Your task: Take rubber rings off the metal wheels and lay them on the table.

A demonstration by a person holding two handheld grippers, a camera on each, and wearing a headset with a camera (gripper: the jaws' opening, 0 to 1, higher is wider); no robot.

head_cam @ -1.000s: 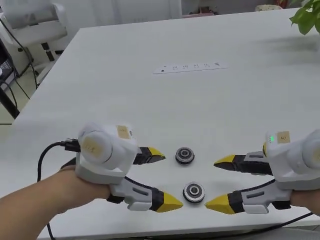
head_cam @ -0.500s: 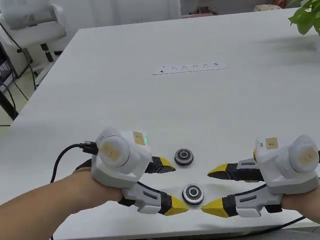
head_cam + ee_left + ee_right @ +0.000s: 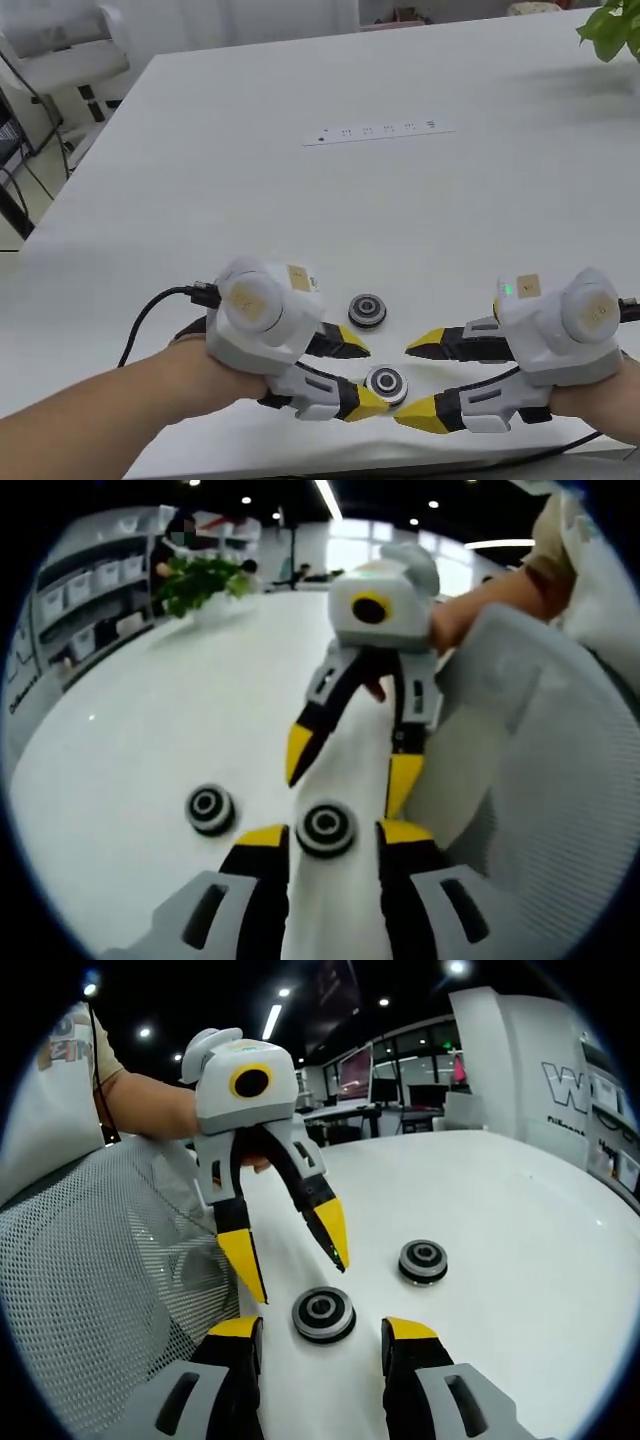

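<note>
- Two metal wheels lay flat on the white tabletop (image 3: 300, 210). The near wheel (image 3: 386, 382) sat close to the tabletop's front edge, with the far wheel (image 3: 367, 310) just beyond it and apart from it.
- Each wheel had a dark rubber ring around its rim; no loose ring lay beside the near wheel.
- The left tool (image 3: 376, 375) came in from the left of the near wheel with its jaws apart, holding nothing. In the left gripper view its yellow tips flanked the wheel on either side.
- The right tool (image 3: 403, 385) faced it from the right of the near wheel, jaws likewise spread and holding nothing. In the right gripper view the wheel lay just ahead of its tips.
- The tips of both tools nearly met around the near wheel; whether any tip touched it could not be told.
- Well beyond the near wheel, a flat socket strip (image 3: 378, 132) lay across the middle of the tabletop.
- Farther off, green plant leaves (image 3: 612, 30) hung at the far right and a chair (image 3: 70, 55) stood at the far left.
</note>
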